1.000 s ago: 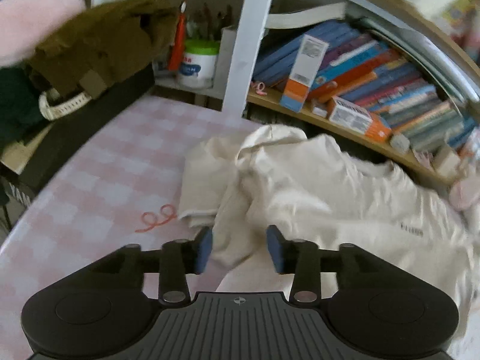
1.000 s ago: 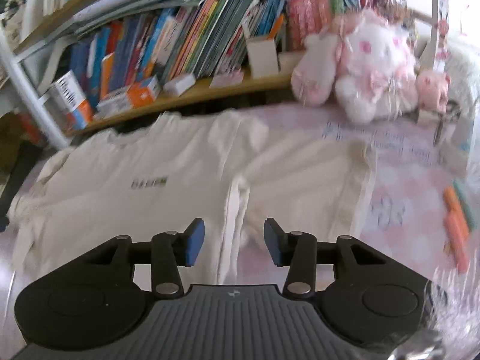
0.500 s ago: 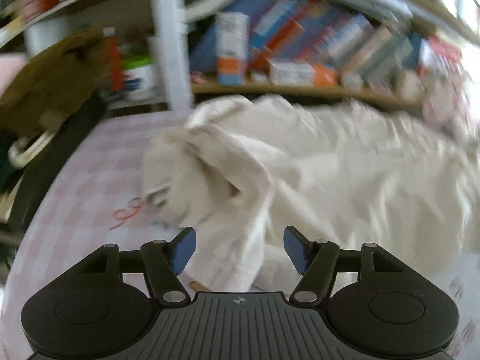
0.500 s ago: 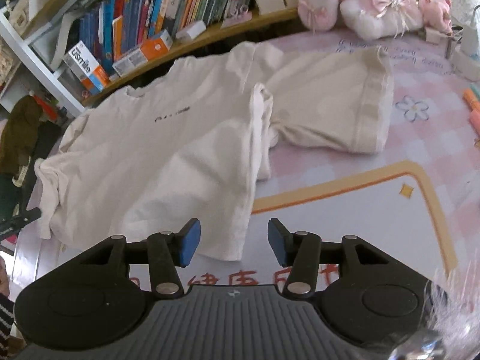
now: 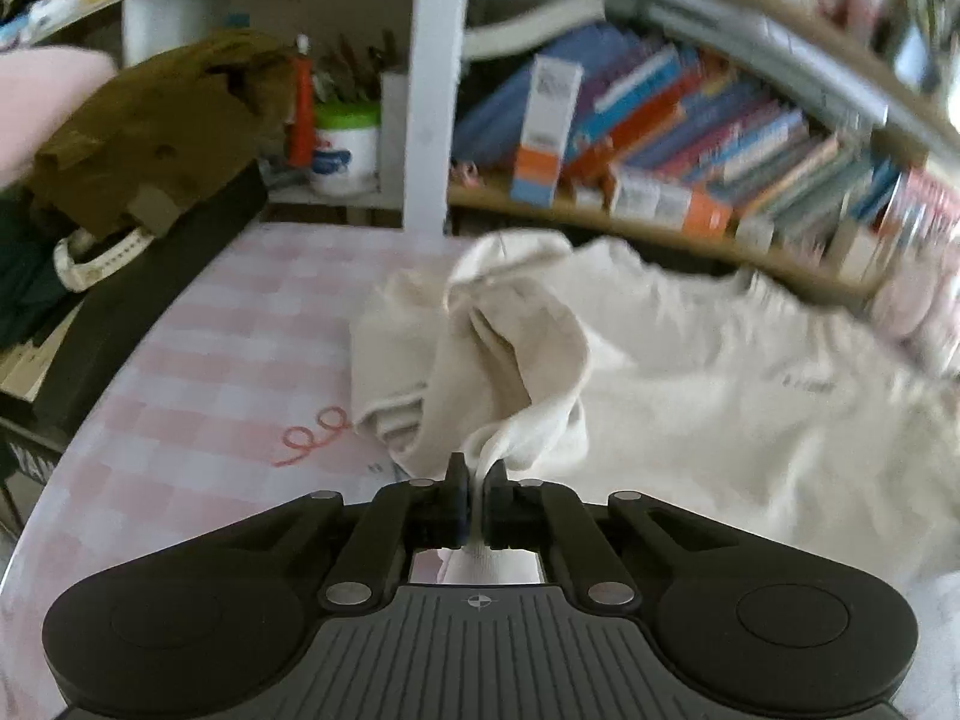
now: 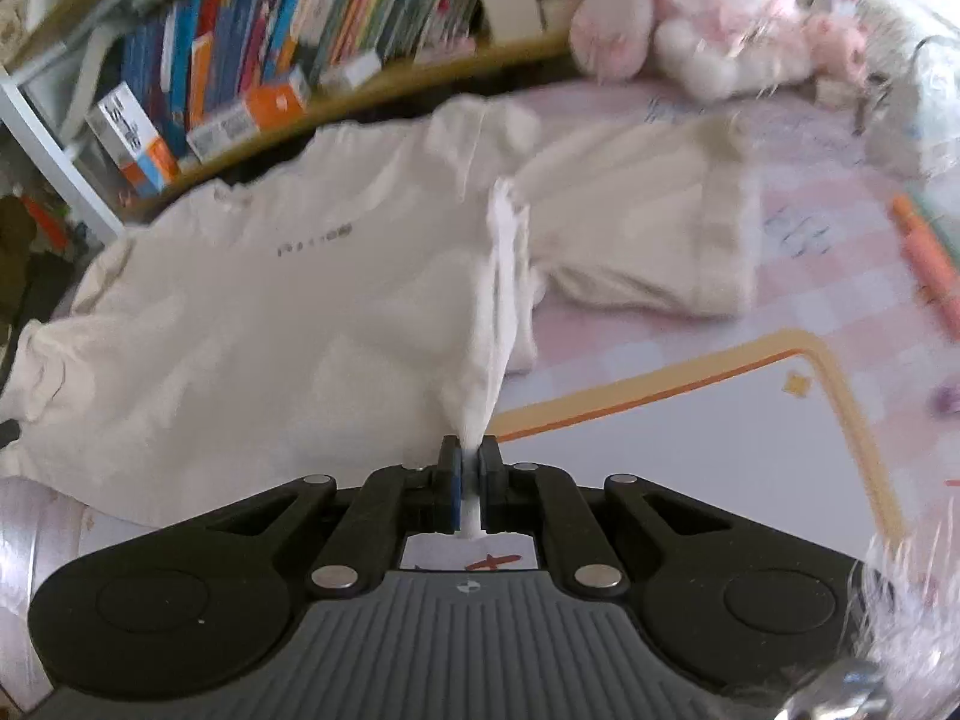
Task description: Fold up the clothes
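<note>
- Left wrist view: the left tongs [image 5: 473,480] have just snapped closed and now pinch a twist of the cream shirt [image 5: 690,384] at its crumpled left end. The shirt lies on the pink checked worktop [image 5: 198,372], in front of the bookshelf [image 5: 690,138]; a brown garment [image 5: 150,126] sits off to the shirt's left.
- Right wrist view: the right tongs [image 6: 471,465] have also just closed, gripping the shirt [image 6: 270,324] at its near right edge, the cloth pulled up into a ridge. A plush toy [image 6: 708,18] sits beyond the shirt's right sleeve.
</note>
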The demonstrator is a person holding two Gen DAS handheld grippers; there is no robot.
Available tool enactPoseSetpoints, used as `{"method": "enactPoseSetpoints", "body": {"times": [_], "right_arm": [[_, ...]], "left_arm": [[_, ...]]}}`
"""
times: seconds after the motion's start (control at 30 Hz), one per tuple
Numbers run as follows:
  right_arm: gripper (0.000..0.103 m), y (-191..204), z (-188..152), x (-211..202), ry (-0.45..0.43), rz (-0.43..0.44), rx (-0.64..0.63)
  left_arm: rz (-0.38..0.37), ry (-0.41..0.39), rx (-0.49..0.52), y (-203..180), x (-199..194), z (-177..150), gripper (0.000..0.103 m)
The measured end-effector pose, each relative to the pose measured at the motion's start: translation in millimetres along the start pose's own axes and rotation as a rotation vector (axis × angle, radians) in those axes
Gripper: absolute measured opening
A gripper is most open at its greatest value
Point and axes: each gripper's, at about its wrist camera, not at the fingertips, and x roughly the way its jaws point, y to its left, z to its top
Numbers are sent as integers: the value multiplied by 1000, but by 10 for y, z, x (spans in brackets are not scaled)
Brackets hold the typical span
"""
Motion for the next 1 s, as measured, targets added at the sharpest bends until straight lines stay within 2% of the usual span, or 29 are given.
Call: {"method": "enactPoseSetpoints", "body": {"times": [0.2,0.37,0.47,0.7,1.0], "right_arm": [[5,-19,1,-619,-110,-28,6],[5,-34,-95,-1102,-183,-29,4],[5,-49,-175,-1341,-213,-9,-5],[5,-236,-458,-1815,-245,58,-17],[5,-638,-923,-2256,-260,100,15]], "left_arm": [[-111,3,-98,201,-338,29,2],[-210,-28,-206,315,-718,-25,2],[-241,-65,-251,327,-997,-115,2],[-232,-103,-333,229,-1561,-481,2],[-192,-74,-360,17,-2028,-1027,2]]}}
